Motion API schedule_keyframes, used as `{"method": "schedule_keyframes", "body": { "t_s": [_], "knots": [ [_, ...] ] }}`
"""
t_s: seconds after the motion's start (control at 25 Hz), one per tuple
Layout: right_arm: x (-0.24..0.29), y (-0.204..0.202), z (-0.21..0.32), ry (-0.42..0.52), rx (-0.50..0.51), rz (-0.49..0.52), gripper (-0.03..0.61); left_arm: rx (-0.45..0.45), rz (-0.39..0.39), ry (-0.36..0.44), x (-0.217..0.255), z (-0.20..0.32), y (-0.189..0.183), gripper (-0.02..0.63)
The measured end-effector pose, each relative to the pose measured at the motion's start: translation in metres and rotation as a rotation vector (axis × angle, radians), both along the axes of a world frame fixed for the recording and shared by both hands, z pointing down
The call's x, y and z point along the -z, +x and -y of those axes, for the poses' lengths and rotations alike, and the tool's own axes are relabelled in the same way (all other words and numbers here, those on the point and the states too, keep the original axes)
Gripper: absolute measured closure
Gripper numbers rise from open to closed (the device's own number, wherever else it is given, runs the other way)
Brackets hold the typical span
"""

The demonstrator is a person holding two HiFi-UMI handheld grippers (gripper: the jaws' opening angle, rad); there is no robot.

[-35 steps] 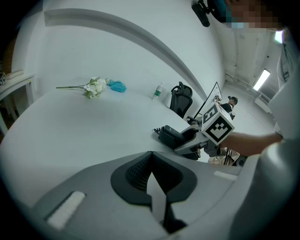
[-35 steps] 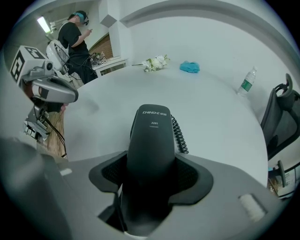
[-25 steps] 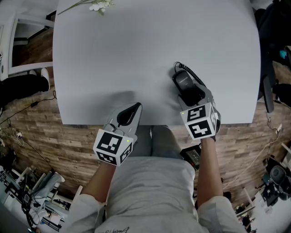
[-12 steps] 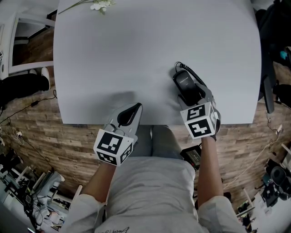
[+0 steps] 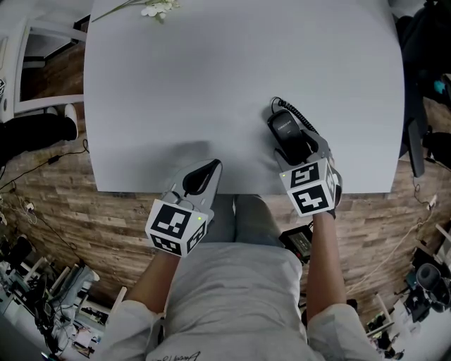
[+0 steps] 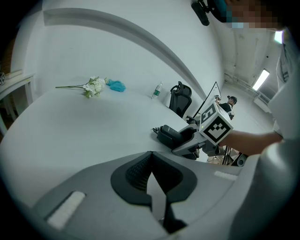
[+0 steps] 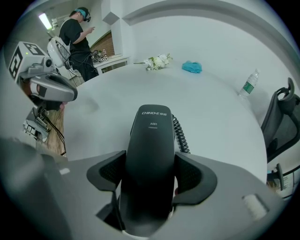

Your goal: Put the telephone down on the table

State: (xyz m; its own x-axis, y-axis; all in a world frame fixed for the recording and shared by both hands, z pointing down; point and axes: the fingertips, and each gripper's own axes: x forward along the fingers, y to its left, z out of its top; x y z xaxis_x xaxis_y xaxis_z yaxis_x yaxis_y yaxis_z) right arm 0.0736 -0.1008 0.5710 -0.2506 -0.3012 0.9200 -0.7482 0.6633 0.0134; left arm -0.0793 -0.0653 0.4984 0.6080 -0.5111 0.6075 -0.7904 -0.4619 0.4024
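Note:
The black telephone handset (image 5: 285, 129) lies on the white table (image 5: 211, 84) near its front right edge, its coiled cord (image 5: 299, 113) trailing beside it. My right gripper (image 5: 299, 147) straddles the handset (image 7: 152, 140). Its jaws are opening, the handset's rear half is between the pads, and a thin gap shows on the right side. My left gripper (image 5: 203, 173) rests at the table's front edge, left of the handset. It is shut with nothing in it (image 6: 151, 157).
A white flower sprig (image 5: 151, 8) lies at the far left edge of the table, with a blue cloth (image 7: 191, 67) and a water bottle (image 7: 248, 84) farther along. An office chair (image 7: 281, 117) stands at the right. A dark device (image 5: 299, 240) sits below the table's front edge.

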Motion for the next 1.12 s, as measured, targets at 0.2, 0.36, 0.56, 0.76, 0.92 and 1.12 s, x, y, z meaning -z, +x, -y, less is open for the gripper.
{"method": "schedule_keyframes", "body": {
  "t_s": [0.2,0.36,0.56,0.76,0.92,1.12],
  "knots": [
    [0.007,0.000,0.004,0.008,-0.011,0.022,0.261,-0.003,0.002,0.004,0.002,0.001,0.001,0.598],
    [0.012,0.001,0.005,0.014,-0.013,0.030,0.264,-0.004,0.001,0.013,0.006,0.002,0.004,0.598],
    [0.018,-0.001,0.005,0.025,-0.009,0.040,0.268,-0.004,0.003,0.028,0.011,0.004,0.004,0.598],
    [0.026,-0.004,0.004,0.032,-0.004,0.051,0.272,0.000,0.006,0.041,0.018,0.005,0.003,0.598],
    [0.034,-0.004,0.003,0.045,-0.005,0.058,0.282,-0.004,0.006,0.051,0.023,0.005,0.005,0.598],
    [0.045,0.002,0.001,0.073,-0.012,0.054,0.311,-0.005,0.010,0.066,0.031,0.003,0.006,0.598]
  ]
}}
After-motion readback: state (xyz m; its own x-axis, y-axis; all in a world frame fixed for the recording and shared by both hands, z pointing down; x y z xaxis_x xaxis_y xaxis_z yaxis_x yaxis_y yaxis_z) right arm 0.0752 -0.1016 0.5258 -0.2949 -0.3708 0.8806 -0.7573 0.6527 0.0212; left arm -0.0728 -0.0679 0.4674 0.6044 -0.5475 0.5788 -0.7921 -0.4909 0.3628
